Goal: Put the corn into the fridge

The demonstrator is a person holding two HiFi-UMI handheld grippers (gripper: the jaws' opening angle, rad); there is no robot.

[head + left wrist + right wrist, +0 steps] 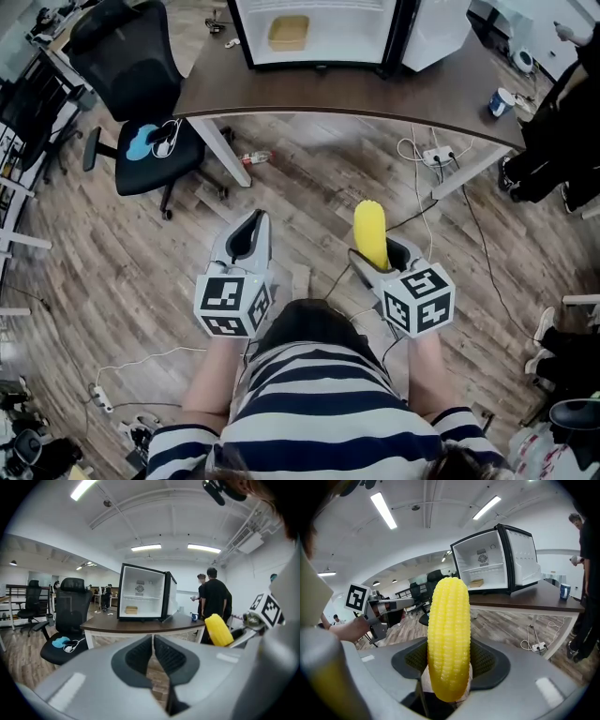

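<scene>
A yellow corn cob point(370, 232) stands upright between the jaws of my right gripper point(380, 255), which is shut on it; the cob point(448, 634) fills the middle of the right gripper view. My left gripper point(249, 236) is shut with nothing in it, its jaws touching point(153, 654). Both are held over the wooden floor, well short of the small fridge point(323, 33), which stands on a brown table point(281, 94) with its door open. The open fridge point(143, 599) and corn point(219, 630) also show in the left gripper view.
A yellow box point(288, 33) lies inside the fridge. A black office chair point(141, 103) stands left of the table. A mug point(502, 101) sits on the table's right end, with people point(213, 599) behind. Cables and a power strip point(436, 155) lie under the table.
</scene>
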